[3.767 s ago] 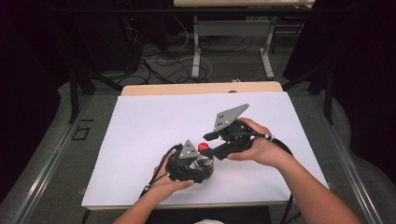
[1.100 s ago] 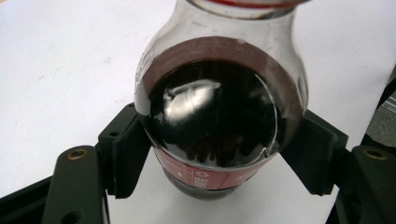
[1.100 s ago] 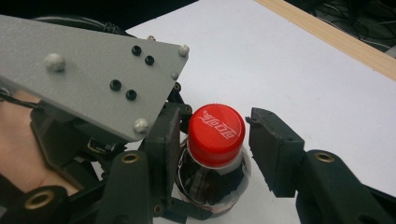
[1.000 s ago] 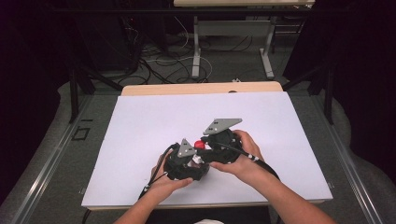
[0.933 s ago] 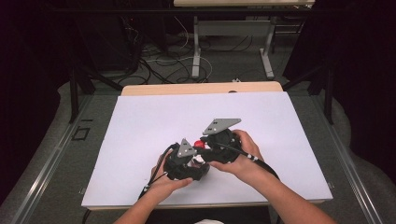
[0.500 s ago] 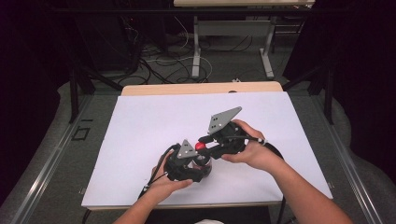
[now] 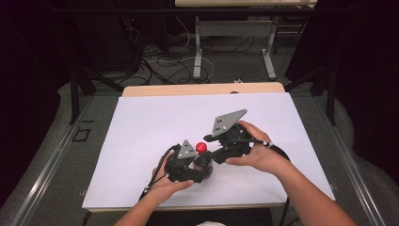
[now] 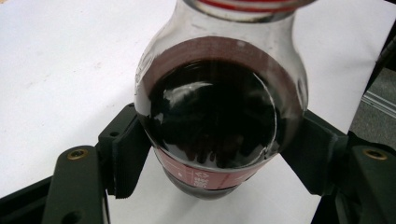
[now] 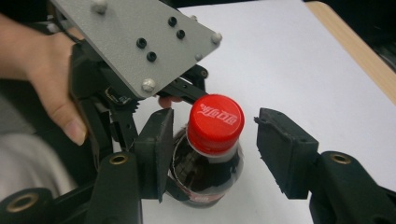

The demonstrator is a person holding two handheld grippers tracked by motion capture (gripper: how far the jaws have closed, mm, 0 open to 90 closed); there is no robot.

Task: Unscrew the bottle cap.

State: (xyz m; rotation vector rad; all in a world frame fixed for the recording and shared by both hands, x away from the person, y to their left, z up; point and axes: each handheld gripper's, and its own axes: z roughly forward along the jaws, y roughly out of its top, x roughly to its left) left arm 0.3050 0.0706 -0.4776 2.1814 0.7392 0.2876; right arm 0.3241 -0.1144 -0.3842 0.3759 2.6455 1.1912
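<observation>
A small cola bottle (image 9: 210, 154) with a red cap (image 9: 215, 122) stands near the front middle of the white table (image 7: 141, 141), dark liquid filling its rounded body (image 8: 212, 112). The left gripper (image 8: 210, 158) clamps that body — one black jaw pressed to each side, in the left gripper view. In the high view the left gripper (image 7: 202, 165) sits low by the near edge, held by the person's left hand (image 7: 164, 181), with the cap (image 7: 202, 147) showing just above it.

Half a second ago the right gripper lay a little farther back and to the right of the cap; about a second ago it was drawn in tight against the left one. Now the right gripper (image 7: 207, 153) reaches in from the right, and in its own view the right gripper (image 9: 212, 140) has its jaws spread on either side of the cap, the left-hand jaw close against the bottle's shoulder and the other clearly apart from it, so nothing is gripped. The bottle and left gripper sit where they did.

The right hand (image 7: 256, 153) holds its gripper at an angle, grey three-cornered plate (image 7: 228, 122) raised. The left gripper's own grey plate (image 9: 135, 42) and the fingers (image 9: 70, 116) of the left hand crowd the space just behind the bottle — that side of it is hidden. Beyond the table, cables (image 7: 179, 56) trail on a dark floor among the legs of another table (image 7: 198, 52)
</observation>
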